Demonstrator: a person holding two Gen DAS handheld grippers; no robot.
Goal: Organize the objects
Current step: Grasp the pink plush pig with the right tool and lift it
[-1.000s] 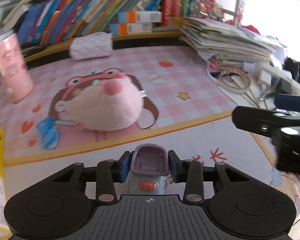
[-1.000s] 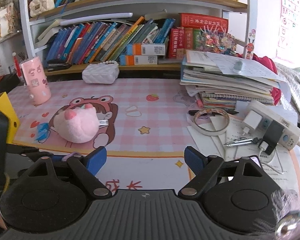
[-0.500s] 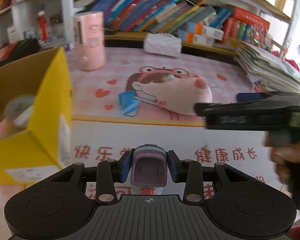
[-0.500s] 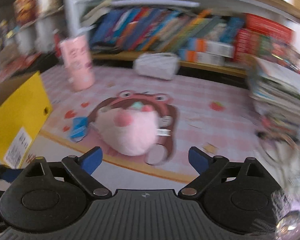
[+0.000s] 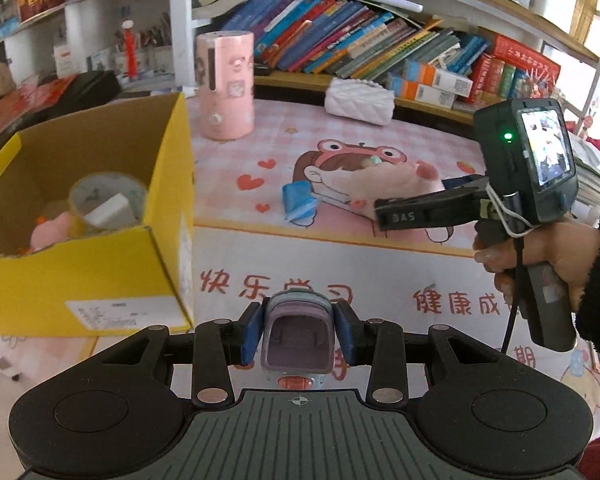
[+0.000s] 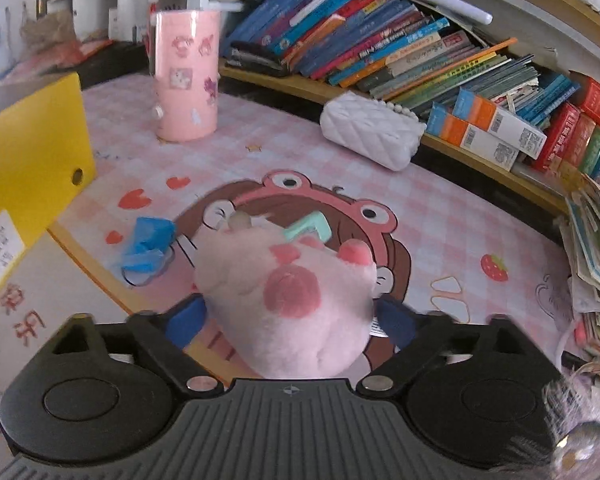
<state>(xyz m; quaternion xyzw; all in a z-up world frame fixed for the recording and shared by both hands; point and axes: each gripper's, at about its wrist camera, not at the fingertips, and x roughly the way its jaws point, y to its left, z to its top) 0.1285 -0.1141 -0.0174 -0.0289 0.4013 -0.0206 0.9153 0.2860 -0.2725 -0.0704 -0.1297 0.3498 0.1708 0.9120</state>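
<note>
Right claw (image 6: 288, 320) advanced — now straddling pink plush (image 6: 292, 296); left claw (image 5: 298, 336) grips toy car (image 5: 298, 340)

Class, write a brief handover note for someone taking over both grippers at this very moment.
Left gripper: shut on the small toy car, near the yellow box.
Right gripper: fingers either side of the pink plush on the mat; grip uncertain.
Done: the box already holds a tape roll and a few items.
Left: box the car and plush, then perhaps the blue packet.
</note>
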